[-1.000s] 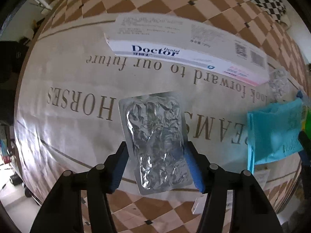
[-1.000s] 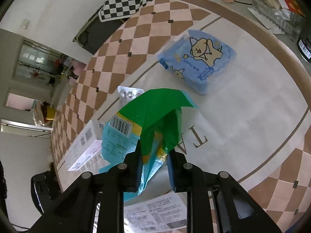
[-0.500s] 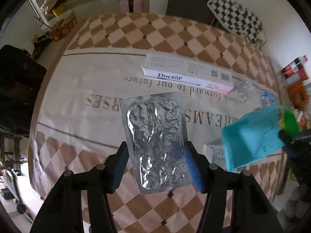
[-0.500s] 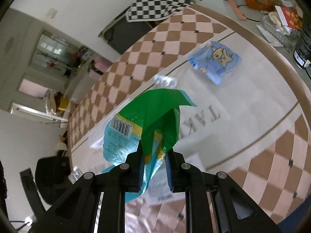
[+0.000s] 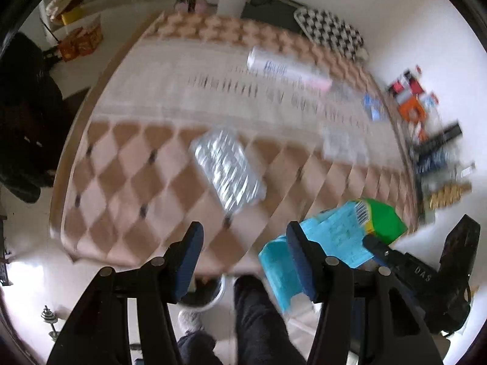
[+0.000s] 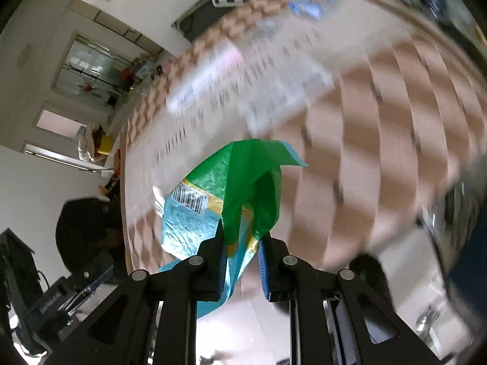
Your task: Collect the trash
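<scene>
My right fingers (image 6: 240, 252) pinch a green and blue wrapper (image 6: 231, 188): its green top fans up at the centre of the right view, and the blue part with a barcode hangs down to the left of the pads. In the left view the same wrapper (image 5: 344, 237) shows at lower right, partly behind my left gripper's right finger, with the right gripper's black body at the far lower right.

My left fingers (image 5: 243, 255) stand wide apart with nothing between them. The foil blister (image 5: 228, 170) sits at the middle of the left view, above the gap and clear of both pads; it is blurred, and I cannot tell whether it lies on the bench or is in the air.

The bench (image 5: 127, 158) fills the upper and middle part of both views, covered by a brown and tan diamond cloth with a pale lettered band. A long white box (image 5: 286, 70) lies at the upper middle of the left view, and a pale sheet (image 5: 344, 146) at right of centre. Cluttered small goods (image 5: 426, 127) crowd the right edge. Below the bench edge, at bottom centre, are dark trouser legs (image 5: 258, 319) and a bin (image 5: 204, 295) with a pale rim on the floor.
</scene>
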Action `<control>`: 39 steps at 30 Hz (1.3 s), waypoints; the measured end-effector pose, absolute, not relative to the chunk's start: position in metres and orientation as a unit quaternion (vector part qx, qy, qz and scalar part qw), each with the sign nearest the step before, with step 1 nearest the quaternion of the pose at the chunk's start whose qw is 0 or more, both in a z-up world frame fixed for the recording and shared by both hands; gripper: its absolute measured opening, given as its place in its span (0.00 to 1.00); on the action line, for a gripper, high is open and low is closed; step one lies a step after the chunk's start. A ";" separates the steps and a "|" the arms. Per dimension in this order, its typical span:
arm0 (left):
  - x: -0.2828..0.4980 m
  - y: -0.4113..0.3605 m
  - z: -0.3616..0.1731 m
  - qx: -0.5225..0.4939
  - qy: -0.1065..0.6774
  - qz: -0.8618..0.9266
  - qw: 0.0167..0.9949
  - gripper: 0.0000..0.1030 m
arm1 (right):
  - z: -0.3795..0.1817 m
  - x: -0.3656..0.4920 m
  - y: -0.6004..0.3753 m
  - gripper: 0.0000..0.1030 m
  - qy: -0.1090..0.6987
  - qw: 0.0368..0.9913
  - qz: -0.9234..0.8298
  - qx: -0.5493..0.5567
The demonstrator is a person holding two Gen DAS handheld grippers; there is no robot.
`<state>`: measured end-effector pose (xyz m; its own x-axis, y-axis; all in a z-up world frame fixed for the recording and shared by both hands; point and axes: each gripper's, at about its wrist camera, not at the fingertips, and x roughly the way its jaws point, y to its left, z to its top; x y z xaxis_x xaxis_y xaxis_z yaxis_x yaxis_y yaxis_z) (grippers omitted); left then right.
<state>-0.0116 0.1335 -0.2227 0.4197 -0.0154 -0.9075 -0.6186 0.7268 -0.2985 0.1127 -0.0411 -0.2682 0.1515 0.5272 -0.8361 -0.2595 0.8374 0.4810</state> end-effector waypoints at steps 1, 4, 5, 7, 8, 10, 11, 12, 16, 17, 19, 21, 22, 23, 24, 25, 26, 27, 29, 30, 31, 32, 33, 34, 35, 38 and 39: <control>-0.022 0.134 -0.236 -0.313 0.519 0.201 0.770 0.51 | -0.283 0.094 -0.047 0.18 0.607 0.745 0.251 0.117; -0.032 0.143 -0.265 -0.331 0.544 0.203 0.743 0.51 | -0.314 0.069 -0.063 0.17 0.633 0.725 0.220 0.158; -0.031 0.147 -0.270 -0.333 0.548 0.205 0.739 0.51 | -0.316 0.067 -0.065 0.17 0.628 0.730 0.213 0.166; -0.025 0.153 -0.274 -0.332 0.546 0.213 0.739 0.51 | -0.312 0.070 -0.064 0.17 0.617 0.740 0.209 0.168; -0.020 0.156 -0.273 -0.335 0.542 0.216 0.740 0.52 | -0.310 0.072 -0.063 0.17 0.613 0.743 0.208 0.167; -0.012 0.161 -0.274 -0.345 0.536 0.221 0.738 0.54 | -0.299 0.085 -0.058 0.17 0.601 0.753 0.211 0.163; -0.007 0.164 -0.276 -0.354 0.535 0.222 0.734 0.54 | -0.293 0.094 -0.055 0.17 0.595 0.760 0.211 0.158; -0.003 0.168 -0.278 -0.369 0.534 0.219 0.729 0.54 | -0.286 0.102 -0.052 0.17 0.588 0.767 0.209 0.152; 0.024 0.180 -0.301 -0.433 0.533 0.213 0.695 0.54 | -0.258 0.141 -0.048 0.17 0.556 0.800 0.179 0.138; 0.033 0.182 -0.309 -0.438 0.538 0.213 0.688 0.54 | -0.253 0.153 -0.047 0.17 0.549 0.806 0.172 0.136; 0.055 0.187 -0.323 -0.445 0.553 0.226 0.668 0.54 | -0.248 0.176 -0.045 0.17 0.540 0.816 0.159 0.132; 0.076 0.191 -0.334 -0.444 0.563 0.241 0.655 0.54 | -0.247 0.195 -0.044 0.17 0.539 0.818 0.150 0.134; 0.082 0.192 -0.335 -0.442 0.564 0.250 0.651 0.62 | -0.248 0.205 -0.044 0.17 0.539 0.818 0.147 0.139; 0.091 0.193 -0.333 -0.443 0.561 0.256 0.651 0.63 | -0.250 0.215 -0.046 0.17 0.540 0.816 0.144 0.145; 0.100 0.192 -0.333 -0.432 0.569 0.266 0.647 0.64 | -0.253 0.221 -0.045 0.17 0.542 0.815 0.143 0.148; 0.106 0.191 -0.333 -0.426 0.579 0.275 0.639 0.66 | -0.257 0.229 -0.045 0.17 0.545 0.812 0.141 0.154; 0.112 0.190 -0.333 -0.420 0.587 0.290 0.628 0.66 | -0.261 0.235 -0.046 0.17 0.549 0.808 0.141 0.159; 0.114 0.189 -0.333 -0.418 0.589 0.302 0.622 0.66 | -0.265 0.239 -0.047 0.17 0.553 0.805 0.140 0.161; 0.120 0.184 -0.333 -0.406 0.591 0.327 0.615 0.66 | -0.272 0.244 -0.046 0.17 0.559 0.800 0.141 0.163; 0.123 0.179 -0.332 -0.393 0.595 0.337 0.615 0.66 | -0.275 0.247 -0.046 0.17 0.563 0.798 0.142 0.164; 0.127 0.173 -0.332 -0.375 0.599 0.344 0.618 0.65 | -0.279 0.250 -0.048 0.17 0.567 0.794 0.144 0.165; 0.129 0.169 -0.329 -0.362 0.595 0.345 0.629 0.62 | -0.281 0.250 -0.048 0.17 0.568 0.793 0.146 0.165; 0.130 0.164 -0.324 -0.340 0.594 0.346 0.642 0.57 | -0.283 0.251 -0.050 0.17 0.570 0.790 0.149 0.167; 0.132 0.160 -0.322 -0.331 0.594 0.343 0.648 0.53 | -0.283 0.251 -0.051 0.17 0.572 0.788 0.151 0.169; 0.131 0.158 -0.317 -0.322 0.592 0.338 0.658 0.51 | -0.284 0.250 -0.054 0.17 0.573 0.786 0.154 0.171; 0.123 0.154 -0.300 -0.304 0.585 0.326 0.677 0.30 | -0.285 0.245 -0.061 0.17 0.576 0.780 0.164 0.181; 0.122 0.155 -0.298 -0.306 0.586 0.319 0.679 0.29 | -0.285 0.244 -0.063 0.17 0.577 0.778 0.167 0.183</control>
